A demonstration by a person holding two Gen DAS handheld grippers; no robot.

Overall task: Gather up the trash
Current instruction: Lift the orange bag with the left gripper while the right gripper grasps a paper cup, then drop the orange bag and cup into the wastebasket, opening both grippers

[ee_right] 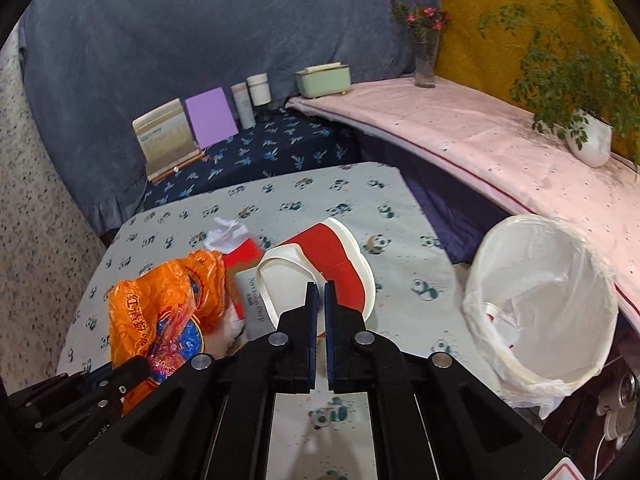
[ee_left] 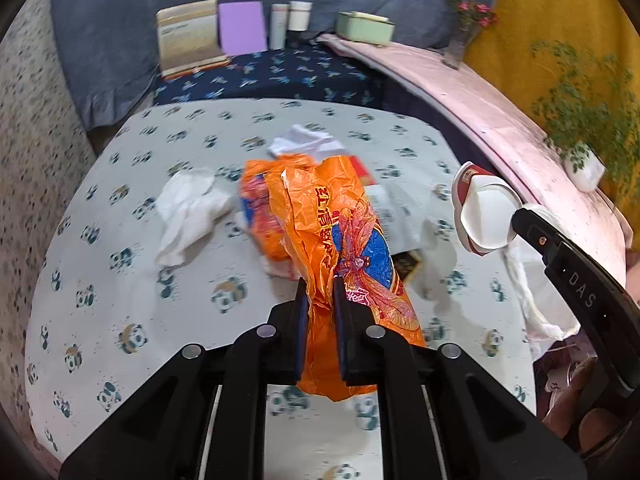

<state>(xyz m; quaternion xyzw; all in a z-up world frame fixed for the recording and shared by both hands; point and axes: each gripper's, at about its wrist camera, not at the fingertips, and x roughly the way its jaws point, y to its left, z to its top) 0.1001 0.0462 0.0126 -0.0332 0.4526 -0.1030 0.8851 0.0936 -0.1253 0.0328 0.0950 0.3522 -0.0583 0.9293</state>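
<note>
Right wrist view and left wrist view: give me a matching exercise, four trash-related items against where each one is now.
Items:
1. orange plastic bag
2. red and white paper cup
3. white tissue
4. bin liner

Places:
A. lying loose on the panda-print cloth
B. clamped at its rim by the right gripper
C. pinched between the left gripper fingers
D. lining the round bin beside the table

Pairs: 1-C, 2-B, 3-A, 4-D
</note>
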